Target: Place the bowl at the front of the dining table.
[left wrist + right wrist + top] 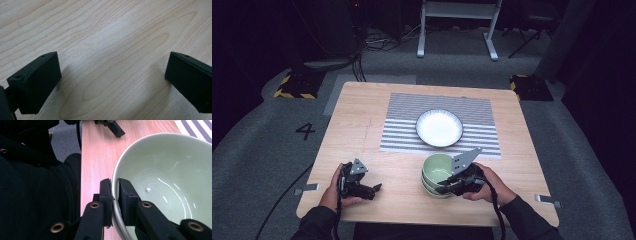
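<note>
A stack of pale green bowls [438, 172] stands near the front of the wooden table [362, 115]. My right gripper [447, 188] is shut on the near rim of the top green bowl [162, 170], one jaw inside and one outside the wall. A white bowl [439, 128] with a dark rim sits on a striped placemat [402, 125] farther back. My left gripper [373, 190] rests on the table at the front left, held by a hand, jaws open with bare wood [112, 50] between them. The right gripper view shows that left gripper [113, 127] at the top.
The table's front edge runs just below both hands. A person's dark sleeves and clothing [30, 182] lie close to the front edge. Grey carpet [262, 150] surrounds the table, with a white frame [459, 22] and cables at the back.
</note>
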